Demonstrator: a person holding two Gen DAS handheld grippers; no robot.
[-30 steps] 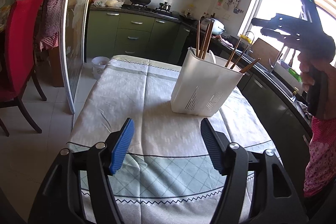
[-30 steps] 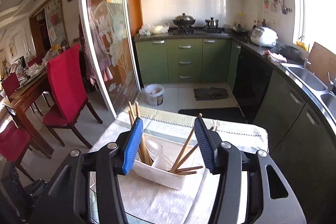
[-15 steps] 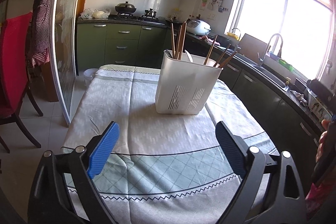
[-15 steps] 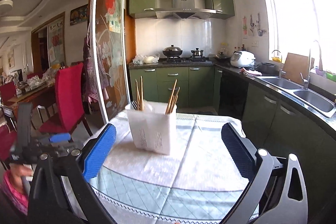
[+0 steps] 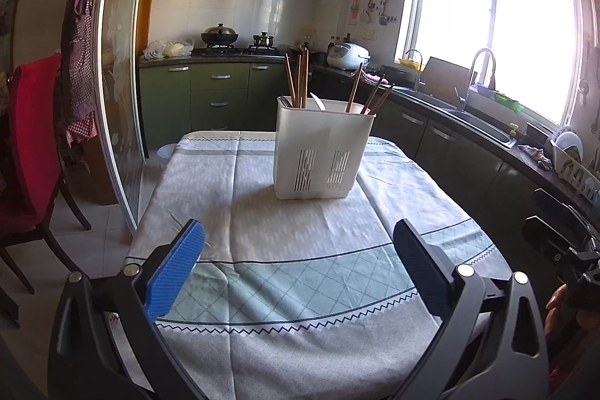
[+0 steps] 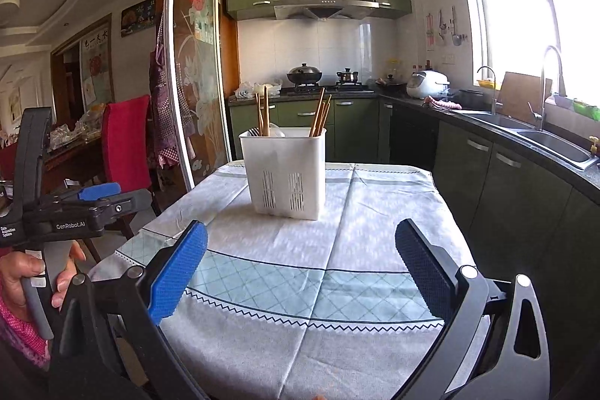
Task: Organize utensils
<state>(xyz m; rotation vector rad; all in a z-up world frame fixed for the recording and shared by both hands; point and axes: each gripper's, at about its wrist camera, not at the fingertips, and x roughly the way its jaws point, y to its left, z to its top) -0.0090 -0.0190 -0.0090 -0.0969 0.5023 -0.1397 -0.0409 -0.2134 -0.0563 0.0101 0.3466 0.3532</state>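
A white plastic utensil holder [image 5: 322, 149] stands upright on the table, toward its far end; it also shows in the right wrist view [image 6: 285, 171]. Wooden chopsticks [image 5: 300, 77] stand in its left and right compartments, with a pale spoon handle [image 5: 318, 102] between them. My left gripper [image 5: 300, 250] is open and empty, held over the near edge of the table, well short of the holder. My right gripper [image 6: 300, 250] is open and empty, also back over the near edge. The left gripper's body shows in the right wrist view [image 6: 67, 208].
The table carries a grey and green patterned cloth [image 5: 300, 268]. A red chair [image 5: 30, 145] and a sliding glass door [image 5: 120, 81] stand to the left. A green kitchen counter with a sink [image 5: 476, 122] runs along the right.
Both grippers have opened wide and pulled back from the holder to the near table edge. The right gripper came down from above the holder.
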